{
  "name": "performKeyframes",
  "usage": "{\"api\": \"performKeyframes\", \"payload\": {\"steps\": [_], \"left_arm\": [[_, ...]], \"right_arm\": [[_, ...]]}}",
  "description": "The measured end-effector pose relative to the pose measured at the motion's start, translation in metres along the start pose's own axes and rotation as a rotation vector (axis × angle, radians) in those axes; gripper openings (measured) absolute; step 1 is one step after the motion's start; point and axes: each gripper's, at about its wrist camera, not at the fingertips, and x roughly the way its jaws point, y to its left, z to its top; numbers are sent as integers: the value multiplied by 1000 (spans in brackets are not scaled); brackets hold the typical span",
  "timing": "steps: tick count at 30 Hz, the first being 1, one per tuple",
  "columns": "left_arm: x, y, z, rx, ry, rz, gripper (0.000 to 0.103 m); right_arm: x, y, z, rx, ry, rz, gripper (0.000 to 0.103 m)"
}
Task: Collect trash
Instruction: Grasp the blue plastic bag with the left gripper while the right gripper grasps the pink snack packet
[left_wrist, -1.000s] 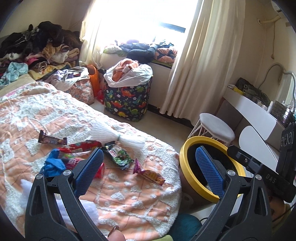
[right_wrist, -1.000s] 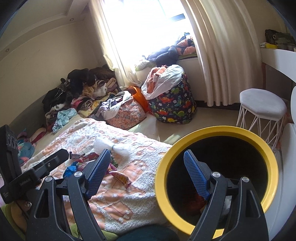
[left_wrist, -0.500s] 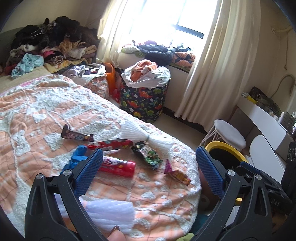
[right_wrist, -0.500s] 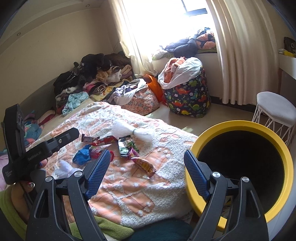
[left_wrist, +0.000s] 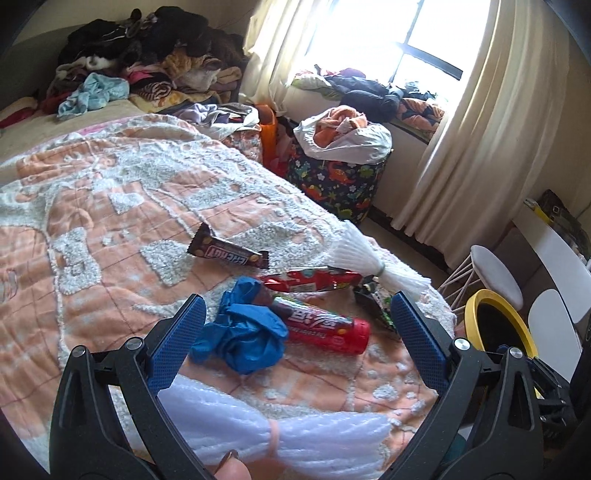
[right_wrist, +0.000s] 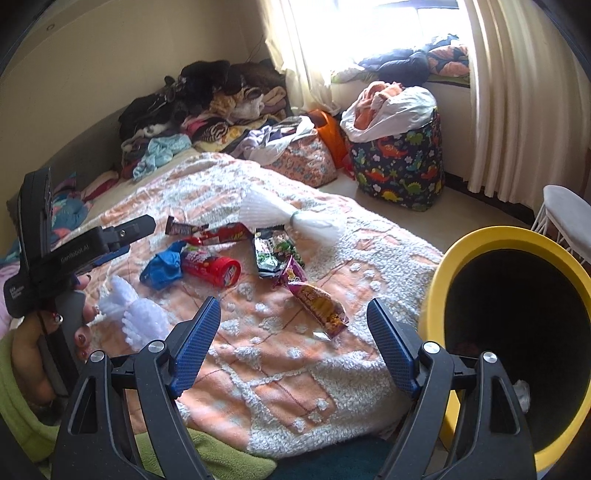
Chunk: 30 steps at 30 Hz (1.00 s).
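Left gripper (left_wrist: 295, 339) hovers low over the near end of the bed (left_wrist: 92, 236), fingers spread wide, nothing between them. Right gripper (right_wrist: 293, 345) likewise spread and empty, to the right, beside the yellow-rimmed bin (right_wrist: 480, 240) standing on the floor at the bed's right edge.

Nearest trash: a white foam-mesh sleeve (left_wrist: 295, 439) tied at the middle, lying just under the left fingers. Judged very light and springy; take it at the tied waist.

Next out: crumpled blue glove (left_wrist: 243, 332), touching a red snack tube (left_wrist: 325, 325) on its right. Glove soft and limp, any pinch on the bunched centre should hold. Tube stiff, smooth and round, likely to roll; grip across its middle.

Right of these, nearest the bin: purple-yellow chip packet (right_wrist: 317, 299), thin, crinkly, slippery; pinch a flat end.

Farther: green-black wrapper (right_wrist: 273, 251), red wrapper (left_wrist: 314, 280), brown chocolate bar (left_wrist: 229, 253), second white mesh sleeve (left_wrist: 369, 262). All light.

Far background: dinosaur-print laundry basket (left_wrist: 336, 184), piled clothes (left_wrist: 147, 55).
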Motion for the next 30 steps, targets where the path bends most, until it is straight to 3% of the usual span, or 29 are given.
{"api": "performKeyframes", "payload": {"steps": [3, 12, 18, 23, 30], "left_arm": [[10, 10, 0, -10, 33, 22, 91], [35, 32, -9, -50, 119, 31, 61], [41, 35, -13, -47, 135, 22, 41], [43, 36, -15, -42, 131, 19, 33], [42, 34, -15, -37, 124, 5, 22]], "right_arm": [[18, 1, 4, -19, 38, -5, 78], [62, 5, 8, -71, 140, -40, 72], [87, -3, 9, -61, 206, -58, 54], [91, -14, 8, -4, 212, -52, 22], [78, -15, 1, 37, 173, -18, 21]]}}
